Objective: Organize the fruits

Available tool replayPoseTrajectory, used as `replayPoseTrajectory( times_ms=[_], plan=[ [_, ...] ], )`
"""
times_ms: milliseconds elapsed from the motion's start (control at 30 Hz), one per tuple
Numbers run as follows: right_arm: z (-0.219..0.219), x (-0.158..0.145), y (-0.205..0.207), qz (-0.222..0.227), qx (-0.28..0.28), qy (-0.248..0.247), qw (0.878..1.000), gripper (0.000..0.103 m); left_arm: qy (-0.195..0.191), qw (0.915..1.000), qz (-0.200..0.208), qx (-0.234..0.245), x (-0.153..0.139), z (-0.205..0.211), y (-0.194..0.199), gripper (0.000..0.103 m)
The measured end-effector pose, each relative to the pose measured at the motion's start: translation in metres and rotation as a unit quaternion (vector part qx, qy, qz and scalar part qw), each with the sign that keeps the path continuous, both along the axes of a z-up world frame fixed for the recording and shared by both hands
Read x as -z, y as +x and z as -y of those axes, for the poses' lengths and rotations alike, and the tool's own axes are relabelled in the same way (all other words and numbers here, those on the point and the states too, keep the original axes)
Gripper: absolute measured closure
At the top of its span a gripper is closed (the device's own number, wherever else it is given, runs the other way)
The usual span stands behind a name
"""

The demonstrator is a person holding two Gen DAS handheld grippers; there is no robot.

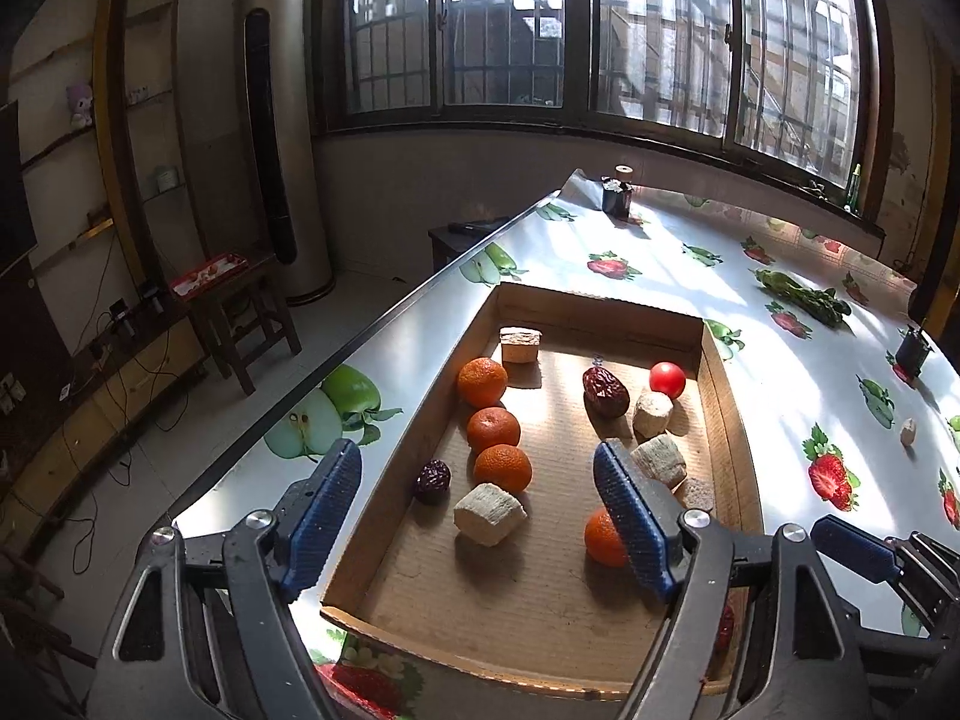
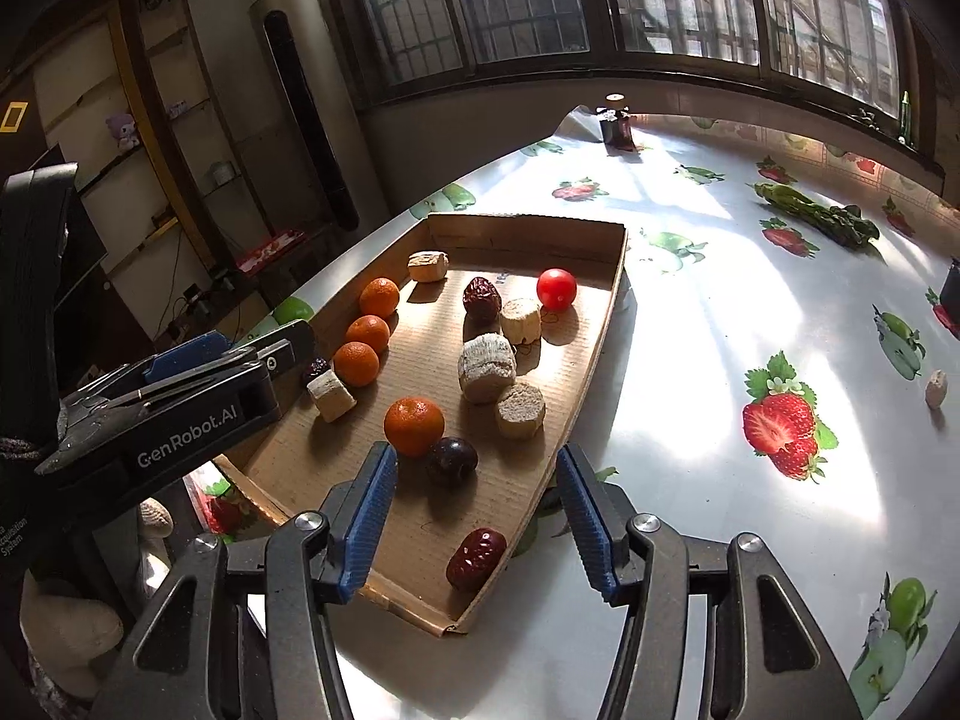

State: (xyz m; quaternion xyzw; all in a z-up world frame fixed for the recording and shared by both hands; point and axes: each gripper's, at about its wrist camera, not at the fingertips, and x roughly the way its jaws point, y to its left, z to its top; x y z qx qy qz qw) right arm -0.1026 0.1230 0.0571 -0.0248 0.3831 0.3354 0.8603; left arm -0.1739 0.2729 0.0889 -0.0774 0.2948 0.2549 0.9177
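A shallow cardboard tray (image 1: 729, 420) (image 2: 606, 324) lies on the table. Three oranges (image 1: 493, 429) (image 2: 367, 333) stand in a row along its left side. A further orange (image 1: 603, 540) (image 2: 414, 426) lies near the front, beside a dark plum (image 2: 451, 461). Red dates (image 1: 606, 391) (image 2: 476, 558), a red tomato (image 1: 667, 379) (image 2: 556, 288) and several pale corn-cob pieces (image 1: 489, 513) (image 2: 486, 367) are also in the tray. My left gripper (image 1: 477, 516) is open and empty above the tray's front. My right gripper (image 2: 477, 516) is open and empty over the tray's near corner.
The table has a fruit-print cloth (image 2: 690, 312). A green vegetable bunch (image 1: 804, 297) (image 2: 819, 213) and a small pale piece (image 1: 908, 432) (image 2: 936, 389) lie to the right. A dark jar (image 1: 618, 195) stands at the far edge. The table's left edge (image 1: 384, 330) drops to the floor.
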Motion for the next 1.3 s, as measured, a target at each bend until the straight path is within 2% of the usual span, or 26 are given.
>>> replayPoseTrajectory(
  times_ms=[67,167,267,433,667,1300],
  plan=[
    [0.008,-0.002,0.001,0.001,0.012,0.005,1.0,0.043,0.02,0.9993,0.029,-0.013,-0.009,0.006,-0.009,0.005],
    [0.018,-0.004,0.003,0.0,0.027,0.013,1.0,0.043,0.026,0.997,0.068,-0.025,-0.021,0.011,-0.022,0.002],
    [0.027,-0.005,0.005,0.0,0.039,0.017,0.999,0.039,0.032,0.9948,0.084,-0.047,-0.026,0.015,-0.03,0.0],
    [0.033,-0.004,0.003,0.006,0.056,0.012,0.998,0.031,0.054,0.9947,0.071,-0.051,-0.024,0.025,-0.028,0.0],
    [0.033,-0.005,-0.001,0.031,0.067,-0.008,0.997,0.028,0.011,0.9986,0.05,-0.015,-0.016,0.028,-0.018,0.0],
    [0.028,0.002,0.001,0.03,0.072,-0.03,0.997,0.025,-0.017,0.9997,0.02,0.0,0.0,0.028,-0.011,0.0]
  ],
)
